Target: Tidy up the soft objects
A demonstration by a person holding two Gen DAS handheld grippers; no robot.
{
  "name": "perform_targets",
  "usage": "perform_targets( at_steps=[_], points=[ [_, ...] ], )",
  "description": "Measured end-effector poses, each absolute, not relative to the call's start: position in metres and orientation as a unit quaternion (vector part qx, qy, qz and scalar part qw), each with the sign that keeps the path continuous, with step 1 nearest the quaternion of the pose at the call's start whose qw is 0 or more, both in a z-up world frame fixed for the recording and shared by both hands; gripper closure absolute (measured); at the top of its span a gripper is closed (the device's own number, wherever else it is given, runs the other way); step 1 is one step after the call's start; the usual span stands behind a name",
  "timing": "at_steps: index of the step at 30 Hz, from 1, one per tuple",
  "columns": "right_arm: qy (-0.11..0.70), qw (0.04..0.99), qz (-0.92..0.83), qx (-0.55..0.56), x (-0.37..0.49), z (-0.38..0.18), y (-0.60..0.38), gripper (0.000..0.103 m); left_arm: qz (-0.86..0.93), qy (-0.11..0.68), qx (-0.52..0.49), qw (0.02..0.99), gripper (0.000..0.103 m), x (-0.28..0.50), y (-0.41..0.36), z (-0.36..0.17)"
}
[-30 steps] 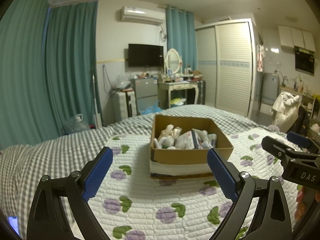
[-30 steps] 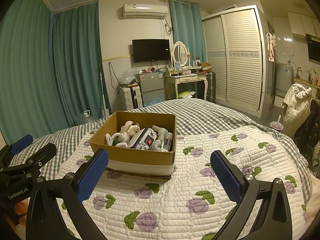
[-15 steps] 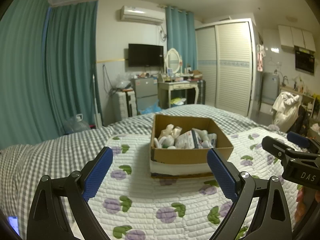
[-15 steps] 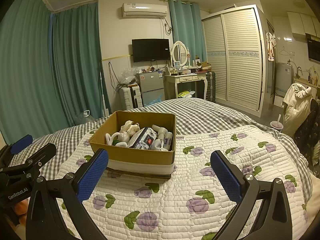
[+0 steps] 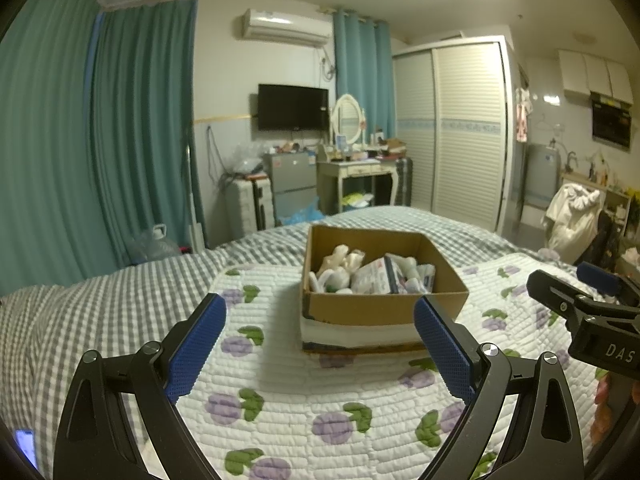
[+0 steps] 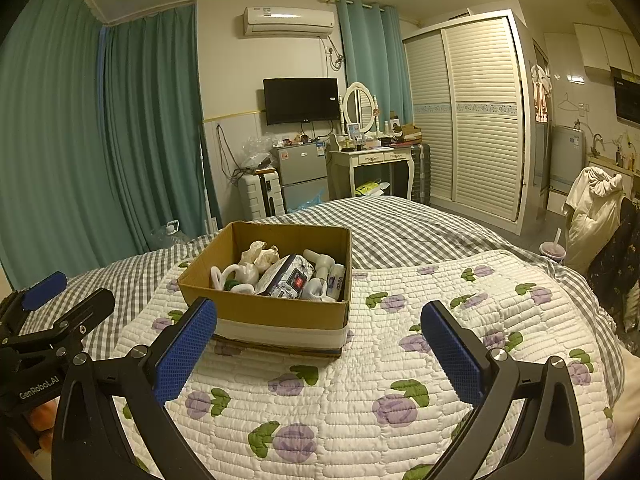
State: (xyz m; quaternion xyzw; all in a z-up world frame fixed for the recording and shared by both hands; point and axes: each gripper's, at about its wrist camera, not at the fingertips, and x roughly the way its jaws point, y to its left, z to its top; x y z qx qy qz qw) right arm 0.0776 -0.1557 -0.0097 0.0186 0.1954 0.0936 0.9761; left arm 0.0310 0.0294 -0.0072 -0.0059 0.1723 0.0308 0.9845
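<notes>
Left claw [image 5: 320,338] spread, cup [image 6: 552,249] right-view only

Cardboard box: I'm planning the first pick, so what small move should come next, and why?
Probably ease the right gripper forward over the cardboard box. Both grippers are open and empty, short of the box, and the soft items all lie inside it.

Left tool [image 5: 320,320], right tool [image 6: 319,322]: black frames, blue textured pads, silver screws, white lettering.
</notes>
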Motion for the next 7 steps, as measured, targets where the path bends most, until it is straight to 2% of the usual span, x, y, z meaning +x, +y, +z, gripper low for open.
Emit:
perform_targets(
  at_steps=[7],
  points=[
    [0.198, 0.976, 0.093, 0.018, 0.077, -0.0126, -0.1543, 0.0, 0.029, 0.177, -0.007, 0.984, 0.006, 0.0328, 0.0298, -0.0077]
  ],
)
